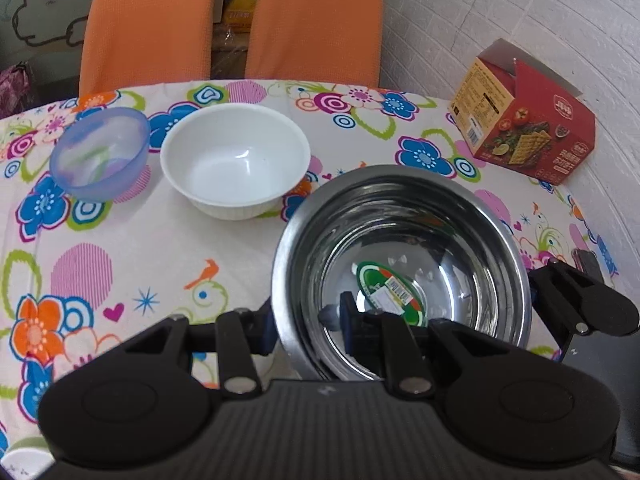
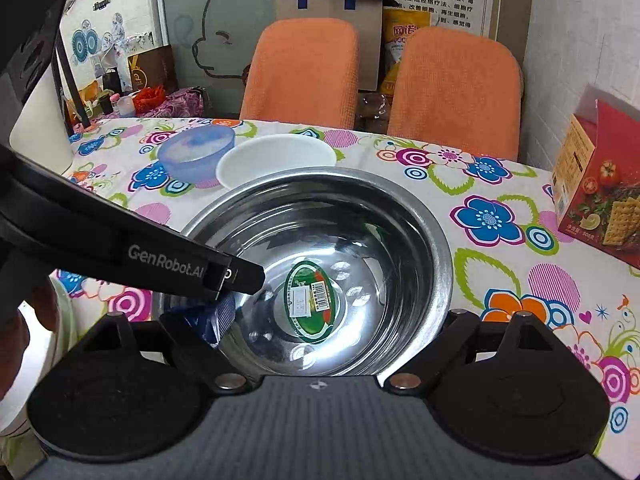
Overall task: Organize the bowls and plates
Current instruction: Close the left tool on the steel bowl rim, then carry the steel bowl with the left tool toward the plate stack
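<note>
Steel bowl [image 1: 400, 276], nearest item in both wrist views: large, polished, upright, a green oval label with a barcode stuck to its inside floor. Left gripper [image 1: 308, 328]: jaws clenched on the bowl's near rim, one blue-padded finger outside the wall and the other inside, a pinch that suits a thin metal lip and leaves the bowl level; whether the bowl is lifted clear or rests on the surface cannot be told. Right gripper [image 2: 320, 340]: jaws spread wide, one finger at either side of the bowl's near edge, gripping nothing, seemingly in a supporting or standby position, with the rim close between them. Seen from the right wrist, the left tool's black arm marked GenRobot.AI reaches in across the bowl's left rim. White bowl [image 1: 236, 160]: empty, upright, on the surface beyond and left of the steel one. Blue translucent bowl [image 1: 100, 152]: smaller, upright, just beside the white bowl on its left, apart from it. Likely intent: bowls to be nested by size, the steel one being largest and so probably the base of the stack. Other items: floral tablecloth [image 1: 140, 248] covering the surface; red cracker box [image 1: 528, 120], opened, at the far right near the wall; two orange chairs [image 1: 312, 20] pushed in at the far edge.
</note>
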Available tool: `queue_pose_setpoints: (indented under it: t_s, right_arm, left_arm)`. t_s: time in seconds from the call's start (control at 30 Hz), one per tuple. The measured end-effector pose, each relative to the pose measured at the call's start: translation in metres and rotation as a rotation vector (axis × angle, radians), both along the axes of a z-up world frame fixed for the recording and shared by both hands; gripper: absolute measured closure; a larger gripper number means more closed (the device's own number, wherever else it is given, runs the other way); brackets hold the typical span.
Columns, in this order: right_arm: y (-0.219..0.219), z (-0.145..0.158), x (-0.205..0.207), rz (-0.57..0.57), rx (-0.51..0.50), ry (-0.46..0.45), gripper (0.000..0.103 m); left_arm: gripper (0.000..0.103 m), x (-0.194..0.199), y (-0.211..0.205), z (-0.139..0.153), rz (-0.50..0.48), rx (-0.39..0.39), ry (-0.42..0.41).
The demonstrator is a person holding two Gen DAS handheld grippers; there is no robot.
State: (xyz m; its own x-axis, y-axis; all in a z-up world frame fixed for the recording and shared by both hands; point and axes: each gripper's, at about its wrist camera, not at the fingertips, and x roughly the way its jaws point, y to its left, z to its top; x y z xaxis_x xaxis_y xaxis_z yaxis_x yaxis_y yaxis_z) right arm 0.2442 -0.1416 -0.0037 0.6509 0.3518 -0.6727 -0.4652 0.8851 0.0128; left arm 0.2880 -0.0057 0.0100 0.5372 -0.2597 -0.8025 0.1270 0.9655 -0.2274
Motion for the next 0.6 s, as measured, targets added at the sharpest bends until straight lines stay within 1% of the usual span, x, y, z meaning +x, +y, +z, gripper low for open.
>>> queue_pose_setpoints:
  t_s: [0.13,0.23,0.33,0.47,0.6]
  right_arm:
    - [0.006,0.004,-0.036,0.015,0.007,0.000,0.025]
    - [0.008,-0.002,-0.058,0.013,0.020,0.022,0.025]
    - [0.010,-0.014,-0.077,-0.003,0.040,0.059,0.025]
    - [0.011,-0.031,-0.097,-0.030,0.052,0.098,0.025]
    - [0.009,-0.036,-0.111,-0.049,0.083,0.112,0.024]
  left_arm:
    - [0.088,-0.038,0.007,0.006,-0.023,0.009,-0.009]
    - [0.088,-0.065,0.012,0.002,-0.037,0.008,0.005]
    - [0.088,-0.086,0.015,-0.009,-0.054,0.008,0.020]
    - [0.088,-0.106,0.015,-0.027,-0.067,0.010,0.052]
    - [0.088,-0.120,0.013,-0.030,-0.081,0.021,0.036]
